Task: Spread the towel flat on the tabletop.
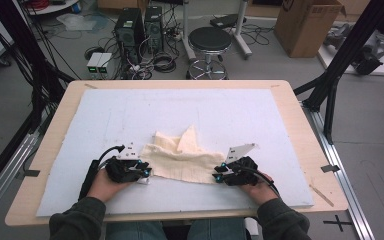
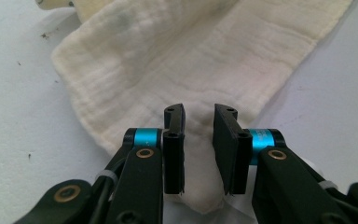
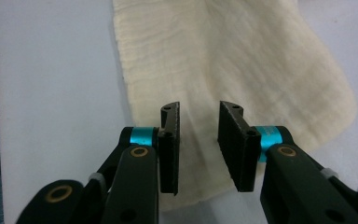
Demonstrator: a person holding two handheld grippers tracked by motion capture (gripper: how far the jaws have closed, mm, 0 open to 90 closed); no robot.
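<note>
High view: a cream cloth (image 1: pixel 180 156) lies crumpled on the white mat (image 1: pixel 105 120) that covers the bench (image 1: pixel 300 130), near the person's edge, with one corner peaked up in the middle. The left gripper (image 1: pixel 142 172) sits at the cloth's near left corner and the right gripper (image 1: pixel 219 176) at its near right corner, both low over the mat.

Left gripper view: the fingers (image 2: pixel 174 140) stand a narrow gap apart, straddling the cloth's (image 2: pixel 177 60) corner. The fabric runs under and between them, but the pads do not press on it; the gap shows bare cloth.

Right gripper view: here too the fingers (image 3: pixel 170 144) are narrowly parted over the cloth's (image 3: pixel 242 60) near hem, with fabric lying flat in the gap and nothing pinched. The mat (image 3: pixel 51 93) shows to the left.

The step in hand looks like taking both near corners for spreading or folding. To do it well, each gripper should tip down so the lower finger edges slide under the hem, then close only once a real fold of fabric sits between the pads. Both corners should be pinched at a like depth, close to the hem, so that the cloth lifts evenly. A grip too shallow would let the thin weave slip out.
</note>
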